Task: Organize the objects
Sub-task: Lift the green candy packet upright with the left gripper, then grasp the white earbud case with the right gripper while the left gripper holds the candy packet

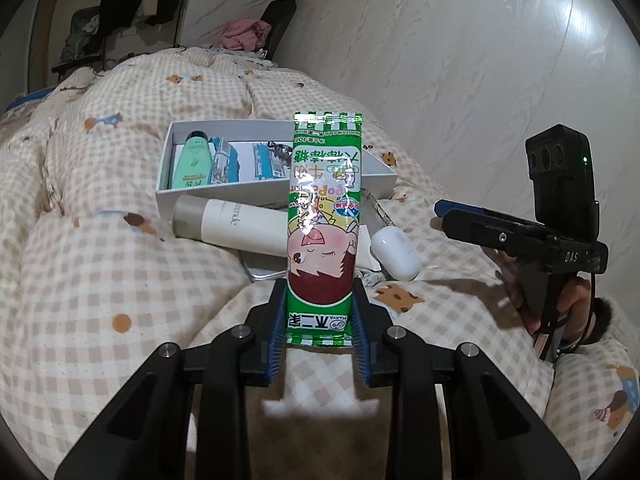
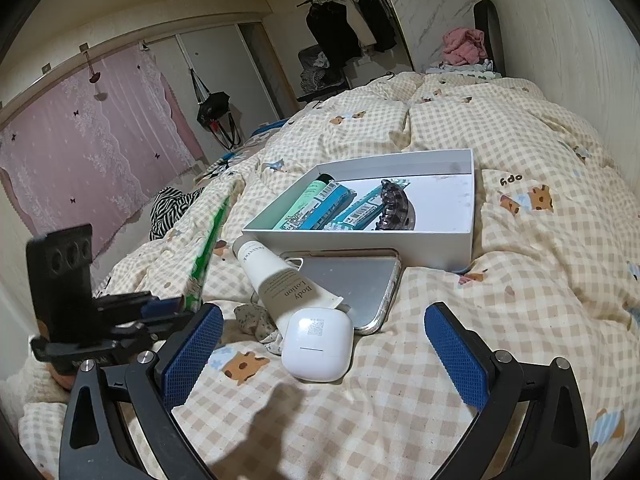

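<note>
While the left gripper point(image 1: 319, 344) has its jaws clamped on the bottom end of a green candy pack point(image 1: 324, 216), holding it upright above the checked blanket point(image 1: 120, 264), the right gripper point(image 2: 324, 356) sits wide open around a white earbud case point(image 2: 318, 346). White box point(image 2: 360, 245) behind, lotion tube point(image 2: 280, 280) beside a phone point(image 2: 352, 284).

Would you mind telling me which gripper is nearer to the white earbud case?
Right. The right gripper hangs open just short of the earbud case, which lies almost between its fingers. The left gripper, shut on the candy pack, is off to the case's side.
</note>
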`<state>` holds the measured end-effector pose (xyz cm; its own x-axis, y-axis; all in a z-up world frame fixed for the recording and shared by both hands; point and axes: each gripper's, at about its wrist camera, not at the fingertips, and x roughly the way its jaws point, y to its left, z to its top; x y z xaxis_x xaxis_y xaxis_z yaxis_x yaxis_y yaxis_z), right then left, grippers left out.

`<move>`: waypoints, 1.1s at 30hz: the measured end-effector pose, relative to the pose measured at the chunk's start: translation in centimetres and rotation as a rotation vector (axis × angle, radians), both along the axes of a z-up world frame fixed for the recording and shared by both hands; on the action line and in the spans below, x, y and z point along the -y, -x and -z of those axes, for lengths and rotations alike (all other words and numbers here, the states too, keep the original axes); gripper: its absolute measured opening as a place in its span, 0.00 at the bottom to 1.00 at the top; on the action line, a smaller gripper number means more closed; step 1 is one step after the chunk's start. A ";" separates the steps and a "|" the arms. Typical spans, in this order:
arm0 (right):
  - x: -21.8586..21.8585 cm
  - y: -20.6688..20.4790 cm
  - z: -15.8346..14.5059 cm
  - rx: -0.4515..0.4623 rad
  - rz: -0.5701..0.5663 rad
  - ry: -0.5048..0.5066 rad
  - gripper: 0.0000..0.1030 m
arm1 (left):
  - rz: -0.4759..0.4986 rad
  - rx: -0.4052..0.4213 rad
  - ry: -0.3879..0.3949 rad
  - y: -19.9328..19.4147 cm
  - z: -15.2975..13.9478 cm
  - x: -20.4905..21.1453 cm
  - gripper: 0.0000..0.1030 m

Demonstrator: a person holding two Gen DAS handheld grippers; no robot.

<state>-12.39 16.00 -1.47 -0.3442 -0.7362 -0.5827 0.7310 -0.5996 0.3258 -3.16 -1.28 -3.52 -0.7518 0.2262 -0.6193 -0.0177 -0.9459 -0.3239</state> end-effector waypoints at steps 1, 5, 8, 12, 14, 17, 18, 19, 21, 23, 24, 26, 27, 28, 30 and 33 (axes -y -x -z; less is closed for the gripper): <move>0.0 0.0 0.0 -0.001 0.000 0.000 1.00 | -0.006 -0.001 -0.007 0.0 0.0 0.2 0.30; 0.0 -0.1 0.0 -0.019 0.007 -0.007 1.00 | -0.028 -0.009 -0.031 -0.2 0.2 0.7 0.30; 0.0 -0.7 -0.3 -0.048 0.006 -0.015 1.00 | -0.037 -0.022 -0.041 -0.4 0.2 0.9 0.30; 0.8 -1.7 -0.3 -0.075 -0.038 -0.043 1.00 | -0.041 -0.025 -0.047 -0.5 0.2 1.1 0.30; 1.4 -2.0 -0.2 -0.086 -0.058 -0.068 1.00 | -0.045 -0.024 -0.047 -0.5 0.2 1.1 0.30; 2.1 -2.7 -0.3 -0.111 -0.084 -0.095 1.00 | -0.047 -0.022 -0.048 -0.5 0.2 1.2 0.30; 2.2 -2.9 -0.3 -0.117 -0.090 -0.098 0.99 | -0.048 -0.021 -0.048 -0.5 0.3 1.3 0.30; 2.2 -3.0 -0.4 -0.126 -0.093 -0.097 0.99 | -0.049 -0.020 -0.049 -0.6 0.3 1.2 0.30; 2.2 -3.0 -0.4 -0.124 -0.093 -0.094 0.97 | -0.049 -0.019 -0.051 -0.6 0.3 1.2 0.30; 2.1 -2.9 -0.3 -0.111 -0.089 -0.096 0.87 | -0.050 -0.017 -0.052 -0.5 0.3 1.3 0.30; 2.1 -2.8 -0.2 -0.100 -0.091 -0.094 0.84 | -0.050 -0.016 -0.053 -0.5 0.4 1.3 0.30; 2.3 -2.4 0.1 -0.075 -0.096 -0.100 0.74 | -0.051 -0.014 -0.055 -0.6 0.4 1.3 0.30; 2.3 -2.4 0.2 -0.067 -0.099 -0.106 0.72 | -0.053 -0.015 -0.056 -0.6 0.3 1.3 0.30; 2.4 -2.5 0.2 -0.063 -0.109 -0.114 0.71 | -0.056 -0.018 -0.059 -0.7 0.3 1.3 0.30; 2.8 -2.8 0.4 -0.072 -0.114 -0.139 0.70 | -0.062 -0.025 -0.064 -0.9 0.3 1.5 0.30; 3.9 -3.1 0.9 -0.083 -0.109 -0.220 0.66 | -0.067 -0.026 -0.069 -1.0 0.3 1.6 0.30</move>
